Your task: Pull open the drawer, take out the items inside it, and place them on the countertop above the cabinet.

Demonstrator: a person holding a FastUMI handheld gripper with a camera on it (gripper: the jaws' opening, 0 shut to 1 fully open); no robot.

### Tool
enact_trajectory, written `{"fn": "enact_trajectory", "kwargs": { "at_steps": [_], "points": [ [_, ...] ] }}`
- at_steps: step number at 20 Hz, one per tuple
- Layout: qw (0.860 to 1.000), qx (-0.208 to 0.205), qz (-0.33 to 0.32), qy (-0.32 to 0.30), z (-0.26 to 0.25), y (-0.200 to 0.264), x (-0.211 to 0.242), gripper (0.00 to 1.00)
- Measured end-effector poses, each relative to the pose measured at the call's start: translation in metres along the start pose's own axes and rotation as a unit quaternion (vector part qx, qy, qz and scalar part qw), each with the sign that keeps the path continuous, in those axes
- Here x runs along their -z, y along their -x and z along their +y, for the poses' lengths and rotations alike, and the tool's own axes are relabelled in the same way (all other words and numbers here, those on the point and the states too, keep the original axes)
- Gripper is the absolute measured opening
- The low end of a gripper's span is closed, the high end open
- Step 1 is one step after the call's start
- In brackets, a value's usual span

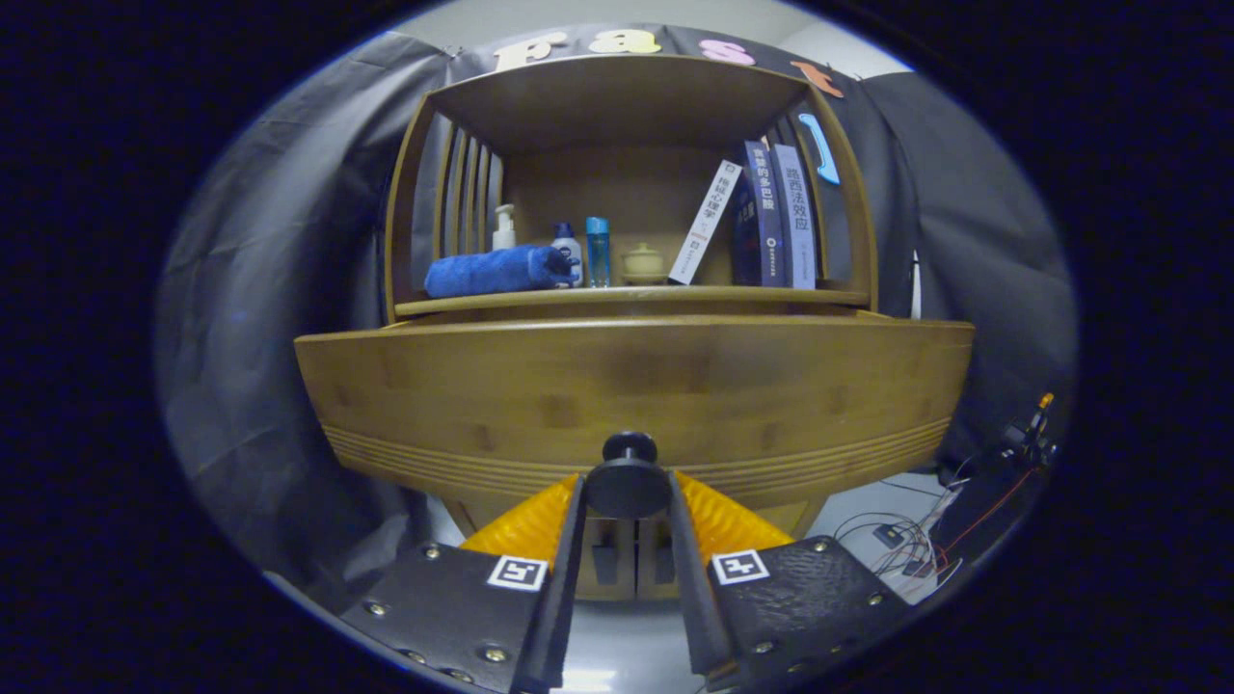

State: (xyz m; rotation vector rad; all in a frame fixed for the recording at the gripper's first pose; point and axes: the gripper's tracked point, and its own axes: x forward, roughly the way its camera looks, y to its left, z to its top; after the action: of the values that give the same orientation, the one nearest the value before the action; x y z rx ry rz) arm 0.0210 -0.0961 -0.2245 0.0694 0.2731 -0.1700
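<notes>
The wooden drawer front [627, 386] spans the width of the cabinet just ahead of me. Its dark round knob [629, 453] sits low in the middle, between my fingers. My gripper [628, 490] is shut on the knob, with one finger pressing on each side. The drawer's top edge stands a little below the countertop [819, 296]. From this low angle the inside of the drawer is hidden.
On the countertop stand a rolled blue towel [496, 271], a pump bottle [503, 228], a blue bottle [598, 251], a small lidded jar [642, 262] and several books [771, 217]. Above them is the shelf roof. Cables and gear [964, 520] lie on the floor beyond the cabinet's right side.
</notes>
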Motion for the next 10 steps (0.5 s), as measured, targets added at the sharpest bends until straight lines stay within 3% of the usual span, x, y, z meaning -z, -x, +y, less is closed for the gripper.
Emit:
{"fn": "enact_trajectory", "kwargs": {
  "at_steps": [2, 10],
  "points": [
    [1.000, 0.002, 0.002, -0.001, 0.003, 0.000, 0.004, 0.43],
    [0.999, 0.006, -0.036, 0.006, 0.003, -0.004, -0.010, 0.46]
  ]
}}
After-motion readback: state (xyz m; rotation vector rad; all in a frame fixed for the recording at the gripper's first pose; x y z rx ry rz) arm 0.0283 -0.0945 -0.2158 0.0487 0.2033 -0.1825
